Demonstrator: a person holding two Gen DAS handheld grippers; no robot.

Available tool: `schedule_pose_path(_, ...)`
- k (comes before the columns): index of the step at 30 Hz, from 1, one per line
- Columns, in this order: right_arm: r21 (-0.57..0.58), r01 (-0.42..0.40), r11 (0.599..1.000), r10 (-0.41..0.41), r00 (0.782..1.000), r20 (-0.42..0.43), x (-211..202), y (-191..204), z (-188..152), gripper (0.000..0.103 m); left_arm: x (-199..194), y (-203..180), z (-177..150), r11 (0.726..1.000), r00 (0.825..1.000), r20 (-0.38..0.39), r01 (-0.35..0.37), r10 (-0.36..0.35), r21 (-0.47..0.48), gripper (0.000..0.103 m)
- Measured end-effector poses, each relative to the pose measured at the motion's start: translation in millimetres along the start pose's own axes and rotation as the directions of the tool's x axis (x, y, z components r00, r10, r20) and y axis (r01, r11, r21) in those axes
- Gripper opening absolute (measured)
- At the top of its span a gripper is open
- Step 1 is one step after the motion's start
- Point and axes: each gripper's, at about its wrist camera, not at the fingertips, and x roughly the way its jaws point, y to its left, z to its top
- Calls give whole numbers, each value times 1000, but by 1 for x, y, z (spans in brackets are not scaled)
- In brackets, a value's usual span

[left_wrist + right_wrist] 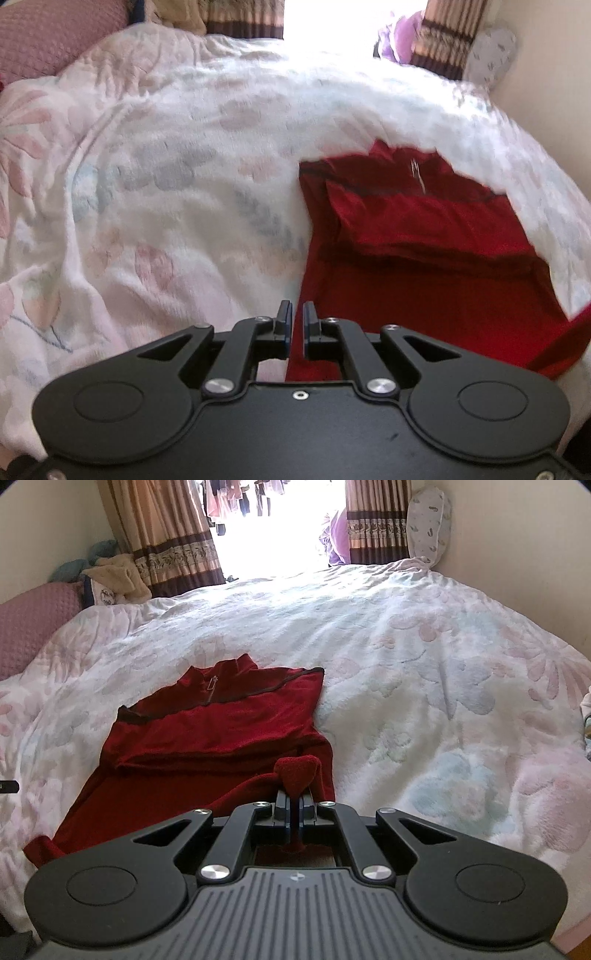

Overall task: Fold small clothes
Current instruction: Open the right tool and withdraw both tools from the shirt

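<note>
Red fleece pullover (207,731), soft and limp, lies part-folded on the floral bed cover (424,686); right claw (294,797) pinches its hem corner, left claw (294,314) slightly parted, empty beside its edge.

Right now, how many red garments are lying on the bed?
1: the red top lies on the floral blanket, its near edge pinched by the right gripper. Others may be hidden.
</note>
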Motion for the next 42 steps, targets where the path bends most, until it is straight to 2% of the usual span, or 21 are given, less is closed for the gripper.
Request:
schedule_pose_path(1, -9, 4, 1000, -5, 1000, -9, 3, 1, 0, 4, 2, 0, -7, 1000, 1000, -29, -1, 1, 10, 23)
schedule_pose_path(3, -28, 11, 1000, -12, 1000, -27, 7, 2, -3, 4, 9, 2, -23, 1000, 996, -90, 1, 1, 14, 42)
schedule_pose_path(5, -38, 16, 999, -18, 999, -46, 10, 1, -7, 4, 19, 4, -38, 1000, 990, -142, 24, -22, 10, 42)
schedule_pose_path(9, -18, 18, 1000, -20, 997, -71, 19, -8, -12, 8, 30, 7, -56, 1000, 978, -206, 20, -23, -19, 43)
schedule_pose_path(11, -1, 26, 1000, -26, 997, -68, 19, -10, -14, 17, 29, 6, -56, 999, 977, -207, 39, -44, -32, 43)
schedule_pose_path(18, 1, 55, 998, -55, 995, -88, 20, -19, -19, 28, 24, -11, -48, 995, 984, -153, 93, -89, 23, 49)
schedule_pose_path(19, -1, 63, 998, -63, 994, -90, 20, -21, -20, 38, 25, -15, -49, 994, 985, -147, 96, -87, 52, 49)
schedule_pose_path(20, -6, 75, 997, -75, 993, -93, 21, -23, -21, 57, 27, -19, -50, 991, 987, -136, 95, -81, 99, 49)
schedule_pose_path(22, -35, 115, 993, -118, 987, -109, 25, -25, -24, 83, 31, -28, -52, 973, 993, -110, 63, -39, 220, 49)
schedule_pose_path(24, -75, 156, 985, -163, 981, -103, 28, -25, -28, 83, 33, -36, -58, 934, 997, -78, 10, 20, 356, 49)
schedule_pose_path(26, -132, 147, 980, -160, 983, -95, 30, -25, -31, 83, 34, -40, -62, 893, 997, -68, -11, 46, 450, 49)
schedule_pose_path(28, -201, 125, 972, -144, 986, -80, 31, -21, -34, 83, 29, -40, -66, 863, 998, -64, 19, 15, 505, 50)
schedule_pose_path(29, -234, 118, 965, -139, 987, -76, 32, -19, -34, 83, 25, -38, -66, 857, 998, -61, 42, -13, 514, 50)
schedule_pose_path(31, -299, 106, 948, -133, 989, -71, 34, -14, -35, 83, 24, -29, -64, 868, 997, -64, 67, -41, 492, 50)
schedule_pose_path(34, -386, 109, 916, -151, 985, -80, 41, -8, -38, 83, 33, -23, -59, 895, 994, -103, 85, -44, 438, 50)
schedule_pose_path(36, -399, 119, 909, -164, 983, -81, 45, -6, -39, 83, 38, -25, -59, 902, 987, -134, 134, -86, 410, 50)
schedule_pose_path(39, -383, 54, 922, -103, 989, -109, 50, -8, -38, 83, 41, -28, -59, 903, 984, -133, 160, -115, 399, 50)
schedule_pose_path(42, -359, -2, 933, -64, 983, -171, 62, -10, -38, 87, 47, -35, -63, 888, 982, -160, 163, -103, 429, 50)
